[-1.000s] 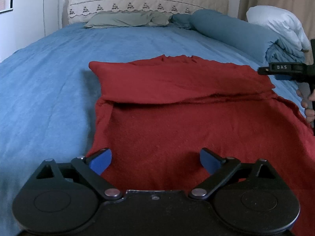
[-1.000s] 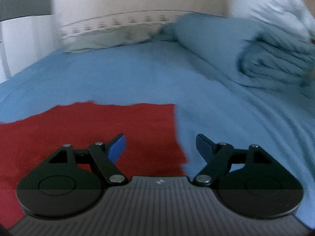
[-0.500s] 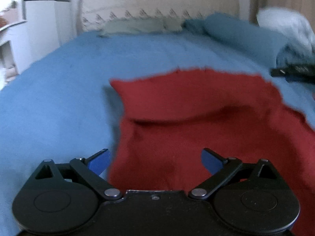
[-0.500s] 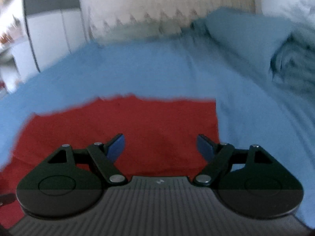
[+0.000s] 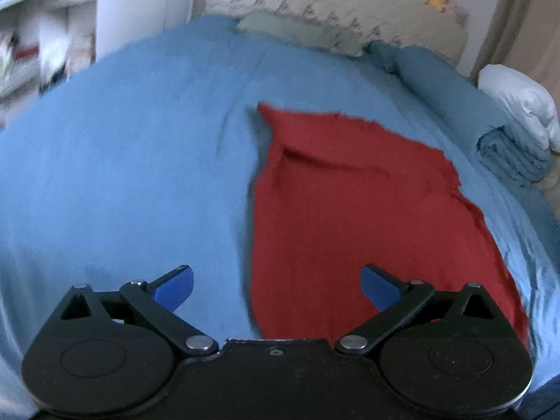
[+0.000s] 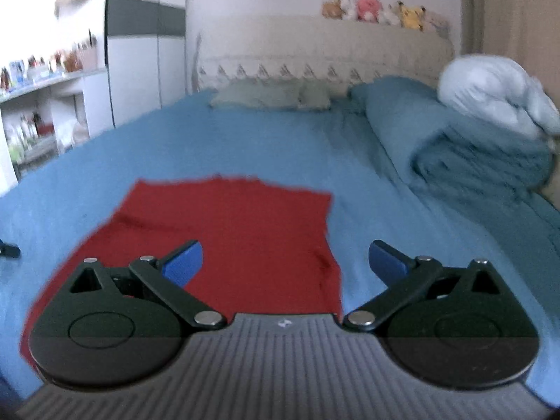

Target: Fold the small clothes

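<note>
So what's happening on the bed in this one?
A person holding two grippers is folding a red cloth on the blue bedsheet. Its far edge is already folded over. The left gripper and right gripper are both open, holding nothing; the right one's jaws have just been opening.

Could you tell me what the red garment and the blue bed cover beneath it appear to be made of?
The red garment looks like a soft knit or fleece: matte, slightly fuzzy, with ragged-looking edges and a limp fold near its far end. The blue bed cover appears to be a matte woven or terry-like cotton, with shallow wrinkles and no sheen. Motion blur leaves the exact weave of both uncertain.
</note>
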`<action>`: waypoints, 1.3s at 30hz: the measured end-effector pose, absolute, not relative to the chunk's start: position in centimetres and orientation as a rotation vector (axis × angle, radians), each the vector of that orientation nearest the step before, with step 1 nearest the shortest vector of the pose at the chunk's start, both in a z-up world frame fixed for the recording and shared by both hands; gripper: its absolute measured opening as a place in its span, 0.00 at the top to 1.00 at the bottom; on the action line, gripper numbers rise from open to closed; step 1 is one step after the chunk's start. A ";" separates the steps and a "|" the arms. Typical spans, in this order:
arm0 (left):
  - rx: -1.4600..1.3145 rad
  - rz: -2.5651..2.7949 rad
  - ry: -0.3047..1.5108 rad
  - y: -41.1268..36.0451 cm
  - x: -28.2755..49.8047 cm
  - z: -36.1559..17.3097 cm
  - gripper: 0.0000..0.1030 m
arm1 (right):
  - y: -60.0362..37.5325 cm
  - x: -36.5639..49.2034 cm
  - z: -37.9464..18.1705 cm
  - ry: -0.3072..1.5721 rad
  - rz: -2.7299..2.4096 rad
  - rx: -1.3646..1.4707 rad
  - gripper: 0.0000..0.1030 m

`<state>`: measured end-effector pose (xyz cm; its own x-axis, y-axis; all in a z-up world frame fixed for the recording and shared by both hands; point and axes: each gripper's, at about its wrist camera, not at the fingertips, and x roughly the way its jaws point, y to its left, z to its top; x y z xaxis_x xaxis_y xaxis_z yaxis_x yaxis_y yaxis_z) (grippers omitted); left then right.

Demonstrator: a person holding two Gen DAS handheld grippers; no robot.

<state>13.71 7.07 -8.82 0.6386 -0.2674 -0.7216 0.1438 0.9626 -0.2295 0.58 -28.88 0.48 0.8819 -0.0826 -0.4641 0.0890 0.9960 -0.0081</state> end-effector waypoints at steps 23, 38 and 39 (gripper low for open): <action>-0.224 -0.327 0.940 4.3 9.1 -14.8 0.50 | -31.6 -7.4 -12.4 0.753 -0.229 0.333 0.15; -0.395 -0.354 0.977 6.2 9.4 -15.3 0.90 | -31.3 -5.4 -14.2 0.801 -0.149 0.462 0.65; -0.401 -0.356 0.976 6.3 9.4 -15.3 0.91 | -31.3 -5.4 -14.2 0.799 -0.153 0.465 0.69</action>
<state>9.39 6.34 -15.26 0.5143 -0.4629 -0.7220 0.1103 0.8705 -0.4796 -5.40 -31.30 -14.22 0.6928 0.0410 -0.7200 0.3044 0.8885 0.3435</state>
